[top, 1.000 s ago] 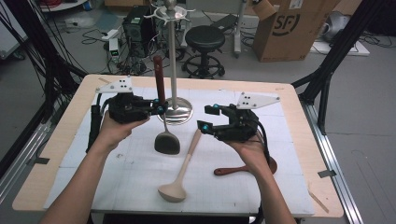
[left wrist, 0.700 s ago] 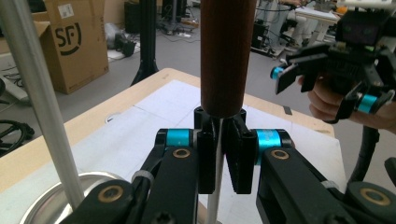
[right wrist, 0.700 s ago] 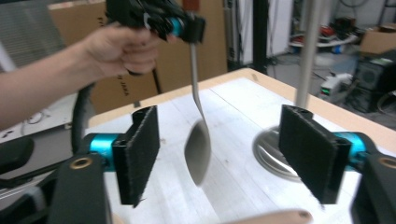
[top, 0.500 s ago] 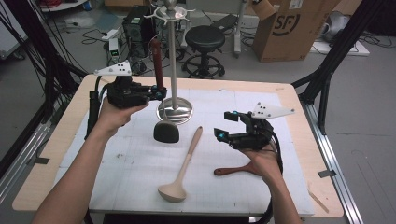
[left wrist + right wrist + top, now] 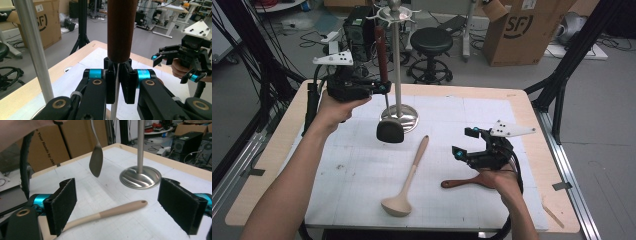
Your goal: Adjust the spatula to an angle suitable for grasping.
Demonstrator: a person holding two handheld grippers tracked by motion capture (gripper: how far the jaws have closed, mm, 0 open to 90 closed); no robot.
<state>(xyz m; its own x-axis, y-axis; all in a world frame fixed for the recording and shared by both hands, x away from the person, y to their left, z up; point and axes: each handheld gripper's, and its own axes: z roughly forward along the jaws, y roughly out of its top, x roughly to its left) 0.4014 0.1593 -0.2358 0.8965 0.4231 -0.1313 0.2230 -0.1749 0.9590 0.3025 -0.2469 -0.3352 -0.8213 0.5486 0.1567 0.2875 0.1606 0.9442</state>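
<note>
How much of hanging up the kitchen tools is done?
None hang yet: the stand's hooks at the top look bare. The left gripper holds the dark spatula upright beside the pole, lifted off the table. The beige ladle and the wooden spoon lie on the mat; the right gripper is open.

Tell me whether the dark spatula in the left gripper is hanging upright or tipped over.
Upright. The left gripper is shut on the spatula's thin metal shank, with the spatula blade hanging clear above the table and the brown handle pointing up.
</note>
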